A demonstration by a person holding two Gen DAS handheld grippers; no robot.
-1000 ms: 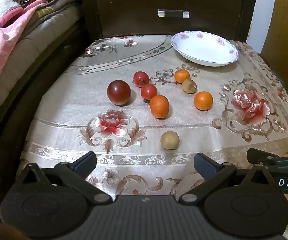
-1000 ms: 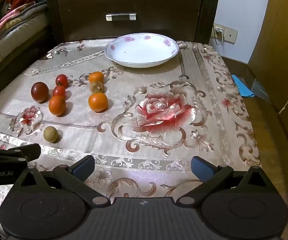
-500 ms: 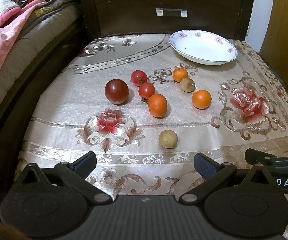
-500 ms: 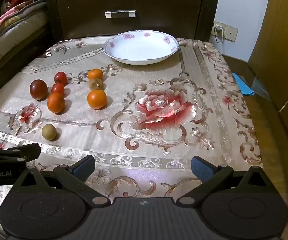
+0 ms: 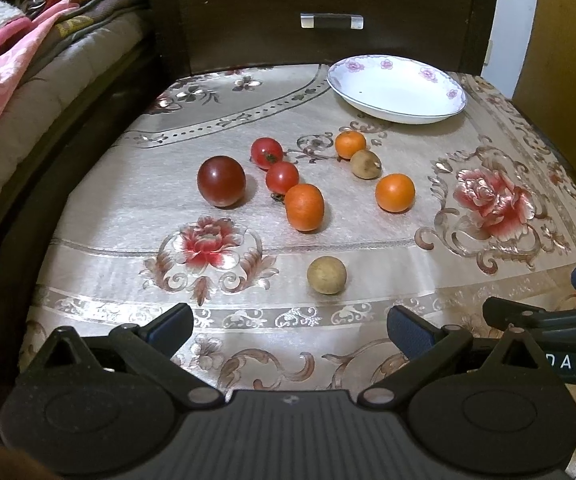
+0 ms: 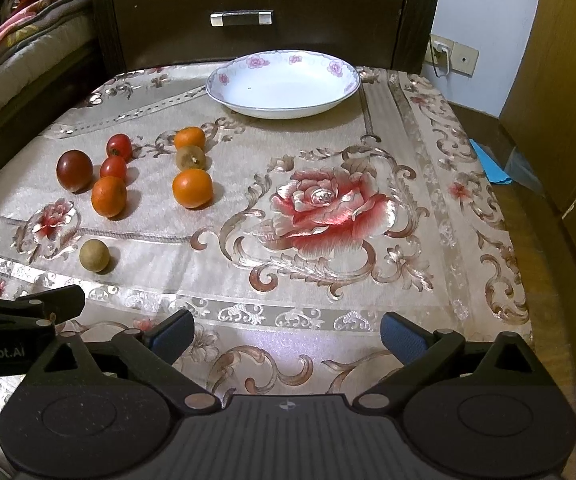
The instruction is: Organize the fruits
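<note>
Fruits lie loose on the left half of a table draped in a shiny beige tablecloth (image 6: 247, 240) woven with scrollwork and red roses. Farthest left is a round, glossy dark red tomato (image 5: 221, 180); just right of it sit two small bright red tomatoes (image 5: 267, 153), close together, the nearer one almost touching a smooth oval orange fruit (image 5: 304, 207). Further right, a small orange (image 5: 350, 144) touches a dull brownish fruit (image 5: 365, 164) with a rough skin, and a round orange (image 5: 394, 192) sits nearer. A matte tan ball-shaped fruit (image 5: 326, 274) lies alone, nearest the grippers. What the brown and tan fruits are is hard to make out.

At the far edge stands a shallow white ceramic dish (image 6: 223, 80) with pink flowers on its rim, nothing in it. Behind it rises a dark wooden drawer front (image 6: 328, 12) with a metal handle.

The left gripper (image 5: 288, 324) and right gripper (image 6: 288, 330) both hover over the near edge, blue ribbed pads spread wide, holding nothing. Each shows in the other's view only as a cut-off black arm with partial lettering. Bedding (image 5: 15, 60) at far left is cropped.
</note>
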